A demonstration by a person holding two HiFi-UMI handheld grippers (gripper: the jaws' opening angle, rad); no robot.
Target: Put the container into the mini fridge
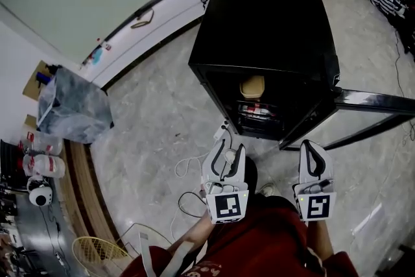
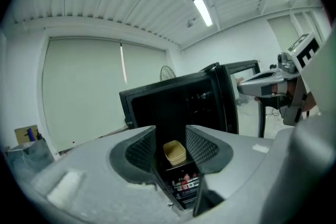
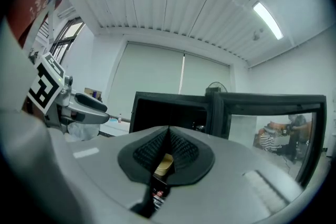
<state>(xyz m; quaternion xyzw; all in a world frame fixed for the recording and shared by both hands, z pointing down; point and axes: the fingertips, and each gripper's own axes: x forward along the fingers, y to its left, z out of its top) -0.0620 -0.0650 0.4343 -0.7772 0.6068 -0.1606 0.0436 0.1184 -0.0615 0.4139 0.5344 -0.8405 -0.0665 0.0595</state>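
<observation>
Holding both tools low in the frame, I am facing the black mini fridge (image 1: 266, 29), with its door (image 1: 373, 104) swinging open toward the right edge. The tan container (image 1: 253, 86) is sitting on the upper shelf inside, above some red-and-white items (image 1: 256, 111) too small to identify. My left tool (image 1: 228, 151) is keeping its jaws apart with nothing between them. My right tool (image 1: 314, 149) is pressing its jaws together, empty.
</observation>
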